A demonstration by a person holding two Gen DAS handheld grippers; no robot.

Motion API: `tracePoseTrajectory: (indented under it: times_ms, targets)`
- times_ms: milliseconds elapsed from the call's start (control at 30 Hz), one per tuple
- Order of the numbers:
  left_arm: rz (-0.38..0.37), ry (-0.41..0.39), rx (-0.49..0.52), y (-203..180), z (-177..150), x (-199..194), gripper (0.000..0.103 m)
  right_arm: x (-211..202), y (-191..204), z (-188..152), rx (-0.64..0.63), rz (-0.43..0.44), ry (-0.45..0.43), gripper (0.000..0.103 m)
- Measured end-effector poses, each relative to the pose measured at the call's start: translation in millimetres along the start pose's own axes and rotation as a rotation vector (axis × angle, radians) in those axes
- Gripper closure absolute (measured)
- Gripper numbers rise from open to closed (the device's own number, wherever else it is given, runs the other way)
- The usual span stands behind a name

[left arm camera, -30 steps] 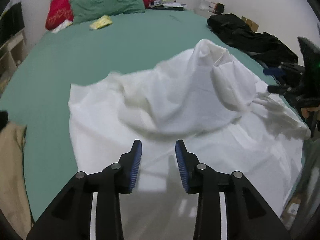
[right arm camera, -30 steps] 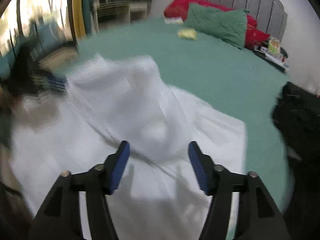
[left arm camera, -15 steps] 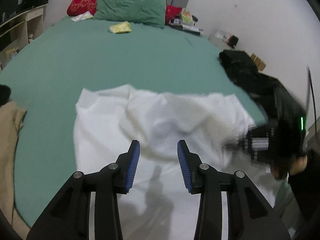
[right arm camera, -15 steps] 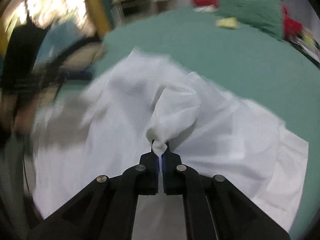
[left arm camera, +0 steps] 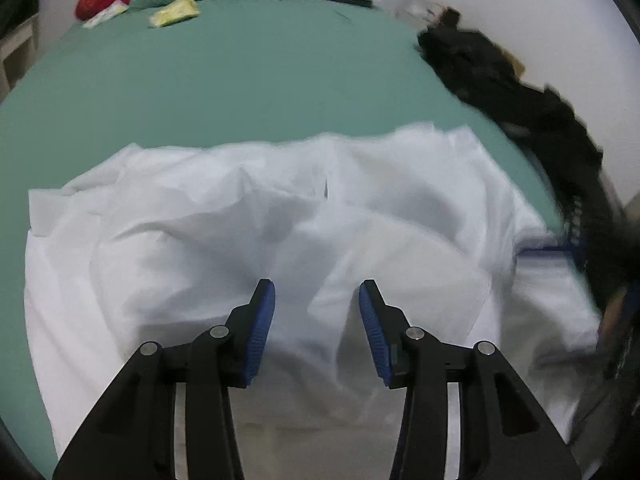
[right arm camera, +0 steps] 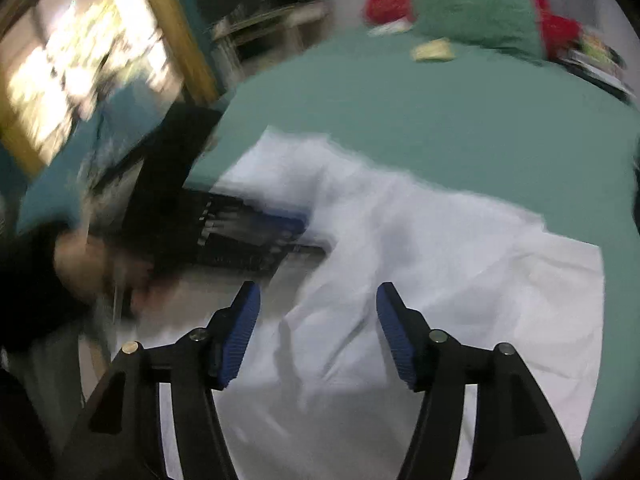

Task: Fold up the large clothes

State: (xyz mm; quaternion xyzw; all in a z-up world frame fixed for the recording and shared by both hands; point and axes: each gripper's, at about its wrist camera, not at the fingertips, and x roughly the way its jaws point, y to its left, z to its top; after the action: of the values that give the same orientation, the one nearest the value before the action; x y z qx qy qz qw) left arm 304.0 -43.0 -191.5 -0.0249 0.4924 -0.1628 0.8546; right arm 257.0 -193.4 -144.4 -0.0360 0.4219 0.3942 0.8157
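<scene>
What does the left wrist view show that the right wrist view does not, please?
Only the left wrist view shows the black clothes heaped along the bed's far side. Only the right wrist view shows the gold-framed window and shelf. Both share the white cloth, green bed, pillows and an open gripper.

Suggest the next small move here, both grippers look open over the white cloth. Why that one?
Probably lower the left gripper and pinch the raised fold of the white garment just ahead of it. Both it and the right gripper are open and hold nothing, and the garment lies rumpled, not flat, on the green bed, so it likely needs spreading before folding.
</scene>
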Motion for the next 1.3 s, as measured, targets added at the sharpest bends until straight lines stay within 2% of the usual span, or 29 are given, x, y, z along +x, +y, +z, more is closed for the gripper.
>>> tracePoseTrajectory:
  times_ms: [33, 67, 133, 300, 400, 533, 633, 733, 900, 1067, 1200, 1300]
  targets:
    - [0.006, -0.014, 0.018, -2, -4, -3, 0.057, 5, -7, 1, 0.036, -0.028, -0.004, 0.041]
    - [0.009, -0.011, 0.026, -3, -8, -5, 0.057, 16, -18, 1, 0.075, -0.082, 0.017, 0.041]
    - [0.006, -0.015, 0.023, -4, -15, -11, 0.057, 37, -31, -3, 0.111, -0.125, 0.071, 0.041]
    - [0.005, -0.065, -0.042, 9, -30, -45, 0.057, 47, -20, -15, 0.044, -0.201, 0.084, 0.041]
    - [0.035, -0.094, -0.108, 26, -40, -70, 0.057, 33, -14, -16, 0.044, -0.226, 0.073, 0.041]
    - [0.072, -0.158, -0.173, 47, -59, -109, 0.057, -5, -18, -29, 0.051, -0.273, 0.044, 0.041]
    - [0.130, -0.196, -0.229, 63, -81, -136, 0.057, -27, -20, -39, 0.061, -0.315, 0.036, 0.041]
    - [0.222, -0.208, -0.284, 82, -107, -156, 0.057, -47, -28, -53, 0.089, -0.333, 0.030, 0.041]
    - [0.350, -0.187, -0.364, 108, -143, -172, 0.056, -86, -56, -85, 0.147, -0.390, 0.046, 0.041]
    - [0.468, -0.178, -0.401, 122, -174, -183, 0.050, -119, -95, -126, 0.230, -0.451, 0.073, 0.041]
    - [0.471, -0.176, -0.400, 123, -182, -181, 0.045, -130, -124, -148, 0.347, -0.471, 0.089, 0.041]
    - [0.471, -0.120, -0.376, 119, -179, -165, 0.045, -128, -137, -157, 0.397, -0.485, 0.103, 0.041]
